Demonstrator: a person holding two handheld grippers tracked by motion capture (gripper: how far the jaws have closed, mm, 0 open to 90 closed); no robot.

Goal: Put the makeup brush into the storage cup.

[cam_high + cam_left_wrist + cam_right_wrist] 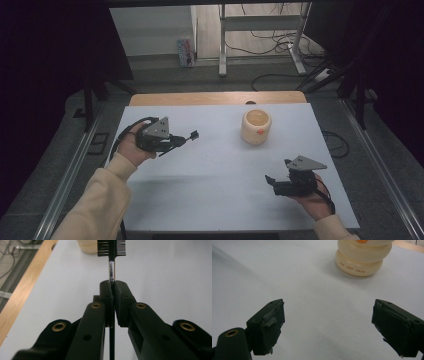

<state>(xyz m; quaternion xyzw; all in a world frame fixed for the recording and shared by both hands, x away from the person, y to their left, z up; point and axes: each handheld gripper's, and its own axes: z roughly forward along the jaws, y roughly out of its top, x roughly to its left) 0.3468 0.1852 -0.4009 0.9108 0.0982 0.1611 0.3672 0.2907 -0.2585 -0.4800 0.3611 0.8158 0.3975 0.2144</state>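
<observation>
Left hand-held gripper (112, 285) is up off the table (210, 200), and its jaws are clamped tight on a thin black-handled brow comb-and-brush (111, 251). Look at that grip: the pads pinch the slim handle low down, just behind the silver ferrule, so the bristle-and-comb head sticks out ahead of the tips, free and pointing toward the cream pot (256, 126). From the high view the left hand-held gripper (186, 137) hangs over the left part of the white table, with the little brush (193, 134) jutting rightward, well apart from the pot. Holding it by the handle end makes sense if the head, or the handle, is meant to go into that pot, though which end goes in I can't tell yet.

Over on the right, the right hand-held gripper (269, 179) sits low at the near right side, jaws spread wide with nothing between them (328, 322). It points toward the pot, near enough to steady it if needed, I'd judge.

Now the container: a squat, cream-coloured pot (363, 257), ridged like stacked rings, small orange spot on its side and printed lettering low on the wall. It stands upright at the far middle-right of the table, mouth open to the top. From above its inside looks bare, no tools standing in it, though the bottom is dim and hard to read.
</observation>
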